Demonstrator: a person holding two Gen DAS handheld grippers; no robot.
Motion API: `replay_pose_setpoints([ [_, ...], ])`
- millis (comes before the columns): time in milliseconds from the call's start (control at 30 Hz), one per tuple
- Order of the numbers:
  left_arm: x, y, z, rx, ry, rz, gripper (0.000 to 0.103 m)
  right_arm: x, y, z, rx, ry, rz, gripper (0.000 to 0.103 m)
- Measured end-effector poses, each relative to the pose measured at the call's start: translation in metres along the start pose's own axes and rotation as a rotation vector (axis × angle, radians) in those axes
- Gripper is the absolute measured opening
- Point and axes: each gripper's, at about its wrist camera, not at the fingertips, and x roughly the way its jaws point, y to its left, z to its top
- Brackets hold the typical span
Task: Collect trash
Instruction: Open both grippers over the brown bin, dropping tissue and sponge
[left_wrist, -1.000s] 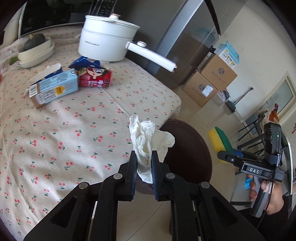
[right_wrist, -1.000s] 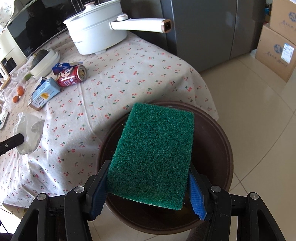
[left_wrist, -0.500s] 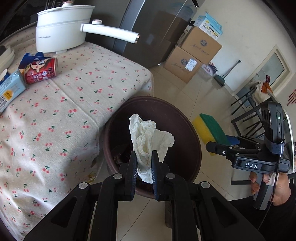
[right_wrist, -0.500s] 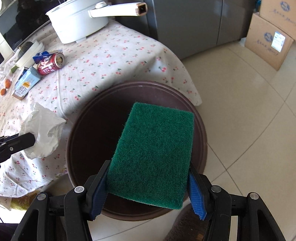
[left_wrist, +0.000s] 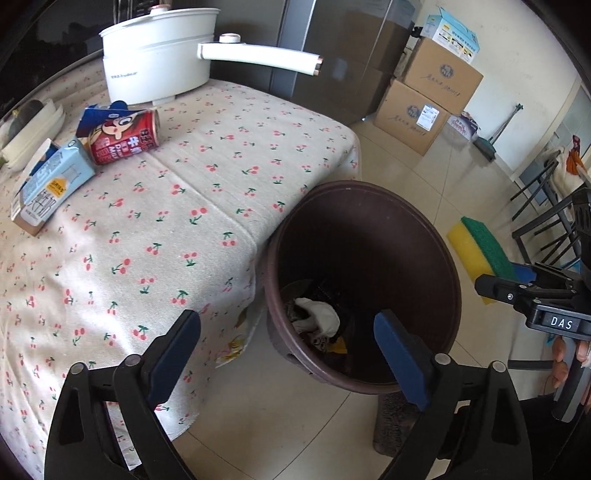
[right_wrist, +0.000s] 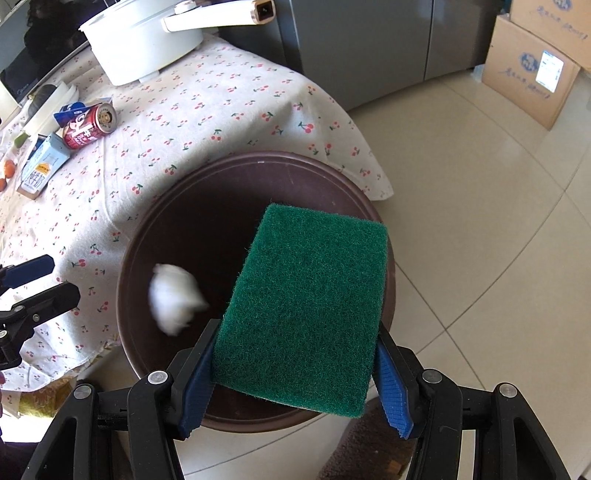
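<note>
Beside the cherry-print table's corner stands a brown bin (left_wrist: 439, 258). Left gripper (left_wrist: 288, 343) has just sprung open — its crumpled tissue (right_wrist: 173, 295) now drops inside the bin. Right gripper (right_wrist: 295, 373) clenches a green sponge (right_wrist: 306, 306) above the rim — likely next.

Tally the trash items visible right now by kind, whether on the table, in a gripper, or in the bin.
Crumpled tissue, dropping into the brown bin: 1
Sponge, held by the right gripper: 1
Red drink can, lying on the table: 1
Blue carton, lying on the table: 1
Total: 4
</note>
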Motion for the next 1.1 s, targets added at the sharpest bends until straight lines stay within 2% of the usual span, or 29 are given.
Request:
replay_pose_setpoints([
  [67, -0.002, 0.008, -0.002, -0.026, -0.011, 0.028, 0.103, 0.001, 0.002, 0.001, -0.002, 0.002, 0.003, 0.065],
  [233, -0.007, 0.029, -0.005, -0.087, 0.005, 0.038, 0.103, 0.005, 0.009, 0.002, -0.015, 0.011, -0.004, 0.065],
  [467, -0.021, 0.051, -0.009, -0.122, 0.003, 0.039, 0.103, 0.012, 0.022, 0.007, -0.013, 0.019, -0.014, 0.066],
  [533, -0.025, 0.058, -0.01, -0.136, -0.001, 0.04, 0.103, 0.013, 0.025, 0.01, 0.002, 0.018, -0.013, 0.069],
  [600, -0.028, 0.063, -0.012, -0.149, -0.001, 0.039, 0.103, 0.015, 0.029, 0.013, 0.005, 0.021, -0.014, 0.078],
  [667, -0.031, 0.069, -0.013, -0.16, -0.001, 0.043, 0.103, 0.018, 0.037, 0.015, -0.006, 0.024, -0.016, 0.081],
  [1100, -0.05, 0.105, -0.021, -0.241, -0.02, 0.063, 0.103, 0.027, 0.088, 0.025, -0.07, 0.042, 0.015, 0.084],
])
